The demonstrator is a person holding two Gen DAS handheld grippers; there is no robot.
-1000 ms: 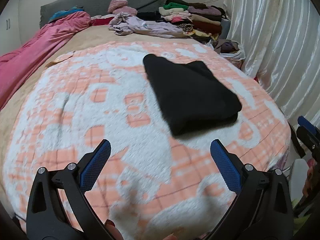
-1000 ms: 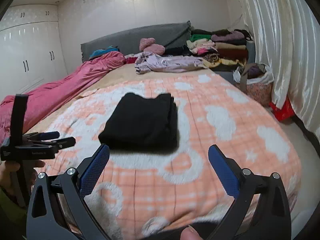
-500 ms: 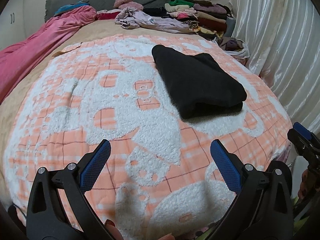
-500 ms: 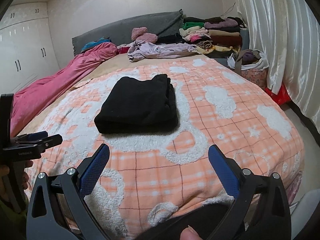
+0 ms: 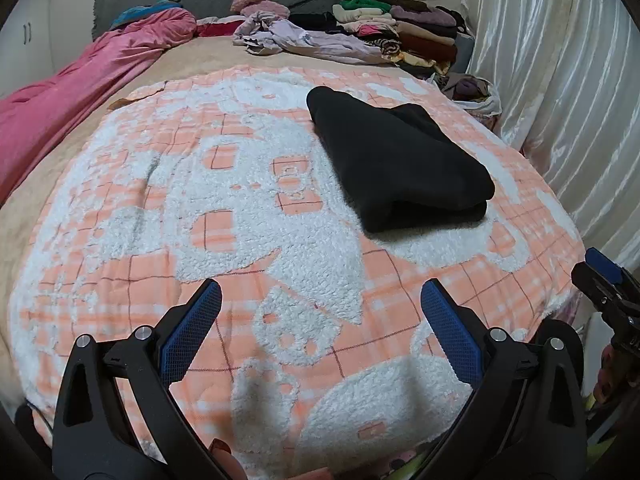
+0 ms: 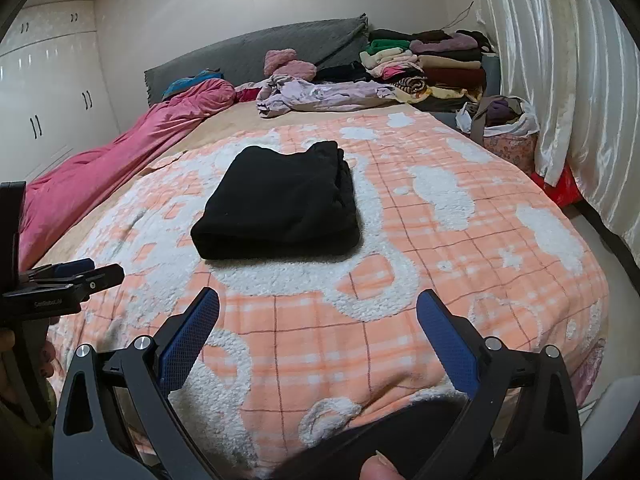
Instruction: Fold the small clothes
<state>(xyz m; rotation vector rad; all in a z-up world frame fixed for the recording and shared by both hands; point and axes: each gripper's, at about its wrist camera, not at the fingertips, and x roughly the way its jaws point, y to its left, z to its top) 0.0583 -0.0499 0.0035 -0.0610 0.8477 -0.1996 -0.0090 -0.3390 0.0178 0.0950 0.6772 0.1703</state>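
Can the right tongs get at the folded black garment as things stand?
Probably yes. The right tongs are open and empty, and only bare blanket lies between them and the folded black garment; nothing rests on it.

White wardrobe (image 6: 44,92) at upper left, grey headboard (image 6: 256,52) centre top, pale curtains (image 6: 560,60) down the right.

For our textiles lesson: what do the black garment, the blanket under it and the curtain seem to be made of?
Black garment: probably fleece or soft knit; matte, thick rounded folds.
Blanket: likely plush sherpa-type fleece; white patches look curly and nubbly.
Curtain: probably satin-like synthetic; glossy highlights along its pleats.
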